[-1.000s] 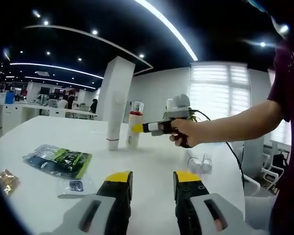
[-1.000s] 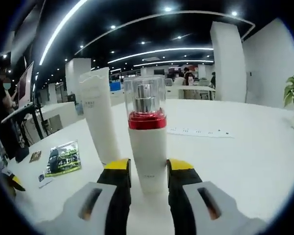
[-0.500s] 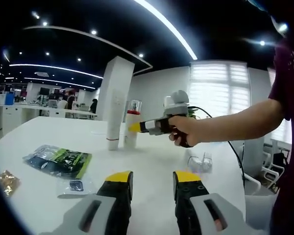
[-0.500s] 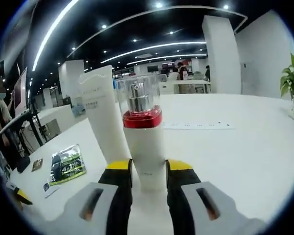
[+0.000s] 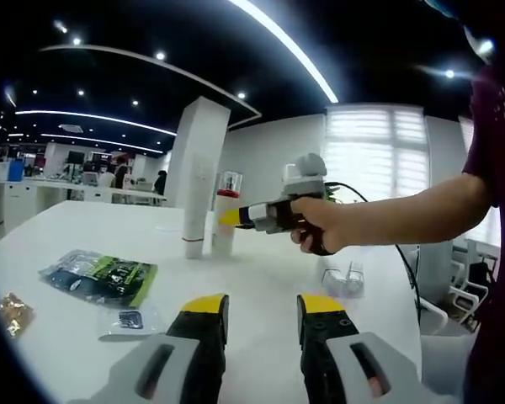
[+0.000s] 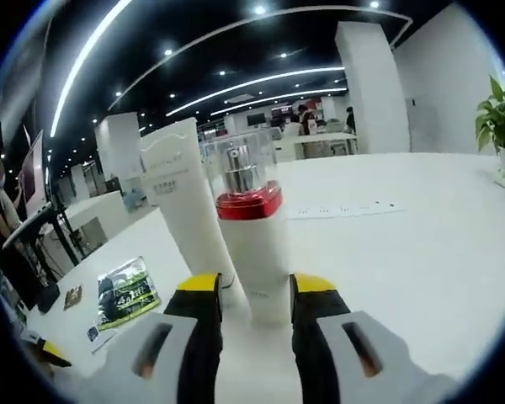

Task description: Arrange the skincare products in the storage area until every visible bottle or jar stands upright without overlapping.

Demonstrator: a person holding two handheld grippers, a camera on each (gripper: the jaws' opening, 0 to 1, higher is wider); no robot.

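In the left gripper view, the left gripper [image 5: 258,313] is seen spread with nothing between its jaws, above the white bench [image 5: 261,278]. Farther off, a white pump bottle with a red collar and clear cap [image 5: 226,215] stands upright beside a tall white tube [image 5: 194,217]; the right gripper [image 5: 234,218], held by a hand [image 5: 318,225], is seen at the bottle.

In the right gripper view, the bottle [image 6: 252,231] is shown between the right gripper's [image 6: 251,289] yellow-tipped jaws; contact cannot be judged. The tube [image 6: 189,210] is just behind. A green and black packet [image 6: 125,292] lies flat to the left.

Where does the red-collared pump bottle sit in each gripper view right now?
Left gripper view: red-collared pump bottle stands far off, centre-left, at the right gripper tip.
Right gripper view: the bottle stands close at centre, between the right gripper's yellow tips.
Shared landmark: the tall white tube beside it.
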